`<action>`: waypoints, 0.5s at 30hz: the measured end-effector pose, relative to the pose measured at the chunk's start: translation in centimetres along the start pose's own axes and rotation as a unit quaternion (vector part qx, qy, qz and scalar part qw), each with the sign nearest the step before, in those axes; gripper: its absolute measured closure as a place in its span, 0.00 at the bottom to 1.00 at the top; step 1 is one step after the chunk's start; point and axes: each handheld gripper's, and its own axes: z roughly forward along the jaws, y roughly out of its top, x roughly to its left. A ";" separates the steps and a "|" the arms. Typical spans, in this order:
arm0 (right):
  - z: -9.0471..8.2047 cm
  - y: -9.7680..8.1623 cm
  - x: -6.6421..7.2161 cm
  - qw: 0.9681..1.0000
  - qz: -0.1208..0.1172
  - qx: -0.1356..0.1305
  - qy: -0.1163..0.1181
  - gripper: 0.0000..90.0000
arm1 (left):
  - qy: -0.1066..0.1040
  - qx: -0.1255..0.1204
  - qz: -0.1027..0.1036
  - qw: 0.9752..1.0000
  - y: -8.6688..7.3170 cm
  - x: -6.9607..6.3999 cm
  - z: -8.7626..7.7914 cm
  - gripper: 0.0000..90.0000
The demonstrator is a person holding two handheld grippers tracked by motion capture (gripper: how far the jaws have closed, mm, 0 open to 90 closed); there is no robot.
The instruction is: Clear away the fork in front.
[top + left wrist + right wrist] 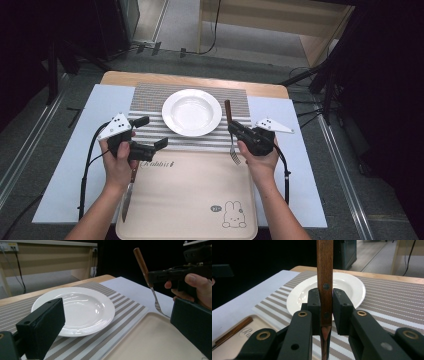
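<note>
Starting at the left, the left hand-held gripper (150, 135) hovers released, jaws spread and empty, above the knife (128, 196) lying on the tray (200, 200); a careless descent could knock the knife askew. The plate (192, 112) sits centred on the striped mat (150, 100). The right hand-held gripper (239, 131) is clenched on the fork (231, 135) by its wooden handle, tines hanging over the tray's edge; the narrow grip may let the fork swing, slip, or strike the plate rim.
</note>
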 end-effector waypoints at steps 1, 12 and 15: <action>-0.1 -0.2 0.1 1.000 0.001 0.000 0.004 0.85 | -0.003 0.000 -0.002 1.000 0.0 -0.1 0.2 0.00; -1.3 -2.1 2.1 1.000 -0.006 -0.010 0.025 0.85 | -0.031 0.009 -0.021 0.999 -0.2 -1.4 2.4 0.00; -1.6 -2.6 2.5 0.999 -0.004 -0.013 0.033 0.85 | -0.037 0.016 -0.025 0.999 -0.3 -1.9 3.0 0.00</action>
